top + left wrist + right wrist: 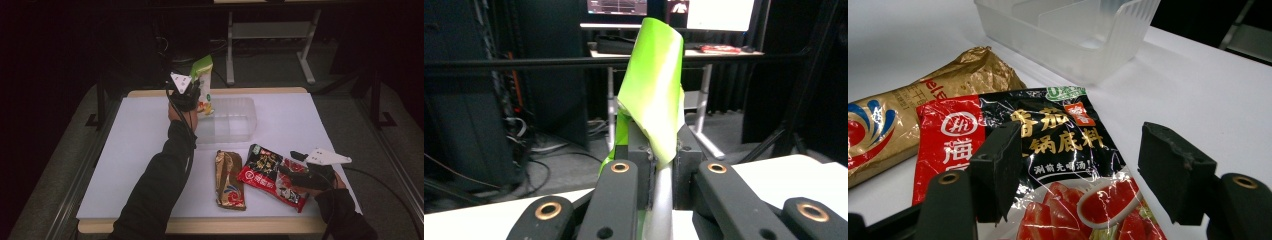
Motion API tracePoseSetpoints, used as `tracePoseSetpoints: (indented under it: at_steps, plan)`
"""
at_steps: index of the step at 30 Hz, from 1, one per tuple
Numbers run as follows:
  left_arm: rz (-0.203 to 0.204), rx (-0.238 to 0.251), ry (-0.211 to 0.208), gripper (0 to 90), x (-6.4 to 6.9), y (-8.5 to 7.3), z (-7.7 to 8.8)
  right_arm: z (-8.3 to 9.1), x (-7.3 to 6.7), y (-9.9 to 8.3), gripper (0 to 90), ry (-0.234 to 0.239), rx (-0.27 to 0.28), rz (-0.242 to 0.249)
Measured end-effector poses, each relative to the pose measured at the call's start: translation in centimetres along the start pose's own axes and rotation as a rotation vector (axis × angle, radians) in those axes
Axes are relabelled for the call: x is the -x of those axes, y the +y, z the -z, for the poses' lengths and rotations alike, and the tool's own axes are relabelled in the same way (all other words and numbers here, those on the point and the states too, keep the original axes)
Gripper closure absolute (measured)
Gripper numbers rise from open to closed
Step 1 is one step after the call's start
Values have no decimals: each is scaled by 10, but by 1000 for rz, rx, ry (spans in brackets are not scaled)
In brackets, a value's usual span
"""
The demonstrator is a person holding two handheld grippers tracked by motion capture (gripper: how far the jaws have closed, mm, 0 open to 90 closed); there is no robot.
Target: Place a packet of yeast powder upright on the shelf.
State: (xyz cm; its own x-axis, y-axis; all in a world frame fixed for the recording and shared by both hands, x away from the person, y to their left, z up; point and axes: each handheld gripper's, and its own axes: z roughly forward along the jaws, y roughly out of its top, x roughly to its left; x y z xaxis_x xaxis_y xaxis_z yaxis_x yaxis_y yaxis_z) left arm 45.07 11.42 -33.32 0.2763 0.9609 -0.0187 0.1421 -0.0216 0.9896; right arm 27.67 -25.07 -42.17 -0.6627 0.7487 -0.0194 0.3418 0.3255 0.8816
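My left gripper (pixel 196 90) is raised over the far left corner of a clear plastic bin (pixel 235 120) and is shut on a green and white snack packet (pixel 203 82). In the left gripper view the jaws pinch the packet's (pixel 654 95) lower edge, and the packet stands up between them. My right gripper (pixel 295 162) hovers open over the near right part of a red and black sauce packet (pixel 272 175). Seen along its jaws, that packet (pixel 1058 150) lies flat below the two pads, with nothing between them. A gold snack bag (pixel 229 180) lies just left of it.
The bin (pixel 1073 35) has inner dividers and stands at the middle far part of the white table (pixel 130 150). Metal table legs (pixel 230 50) and a dark floor lie beyond the far edge. Bare white surface stretches left of my left forearm.
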Motion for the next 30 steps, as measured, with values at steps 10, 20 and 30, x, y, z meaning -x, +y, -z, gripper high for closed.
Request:
tracePoseSetpoints:
  at_steps: [10,20,30]
  plan:
    - [48,-12,-1,820,-1,-12,-2,0,1,-2,333,6,-2,-5]
    - [4,-49,-81,695,-26,-49,14,-3,-2,0,333,5,-11,5]
    - [-218,-115,-229,540,-16,-62,23,-3,0,-2,327,5,-16,-1]
